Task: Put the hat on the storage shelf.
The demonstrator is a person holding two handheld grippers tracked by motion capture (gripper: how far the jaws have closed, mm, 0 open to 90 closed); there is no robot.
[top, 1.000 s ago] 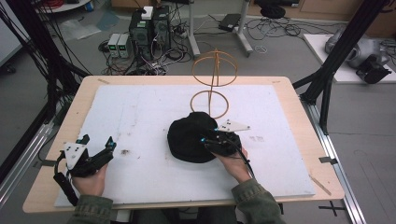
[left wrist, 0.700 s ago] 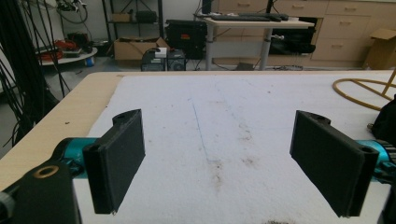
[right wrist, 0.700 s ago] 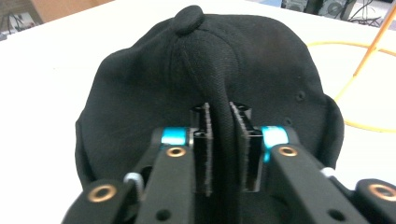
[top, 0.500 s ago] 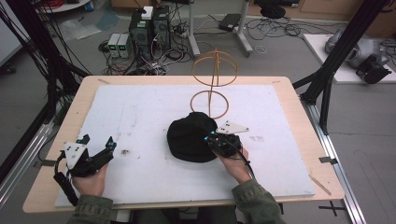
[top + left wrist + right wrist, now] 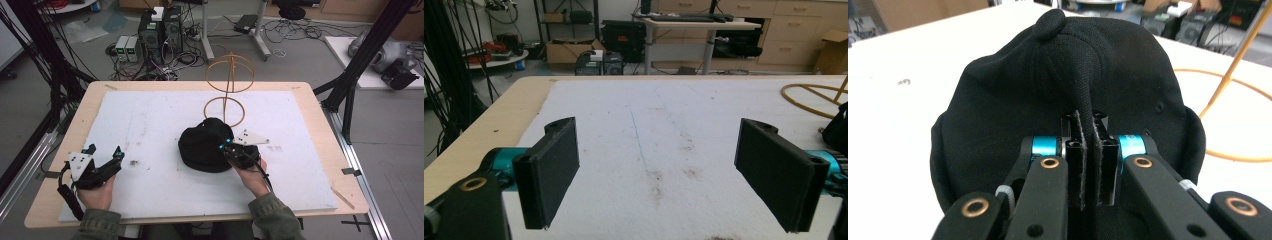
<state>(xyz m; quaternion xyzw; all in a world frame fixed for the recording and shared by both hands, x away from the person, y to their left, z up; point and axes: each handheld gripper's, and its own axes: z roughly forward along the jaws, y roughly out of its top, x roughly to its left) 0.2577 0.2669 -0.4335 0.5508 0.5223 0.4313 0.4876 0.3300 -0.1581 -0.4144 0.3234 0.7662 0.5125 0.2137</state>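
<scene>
The right gripper (image 5: 1087, 150) has just clenched its fingers on a fold of the black fabric cap (image 5: 206, 145) mid-table, near the wooden ring stand (image 5: 227, 87). Lift slowly, keeping the pinch deep. The left gripper (image 5: 102, 162) rests released at the table's near left.

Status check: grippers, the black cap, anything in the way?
Right gripper just closed, pinching the black cap. Left gripper open, idle. Wire stand close behind.

The right gripper (image 5: 1087, 150) hides the black cap's (image 5: 1068, 90) near edge.
</scene>
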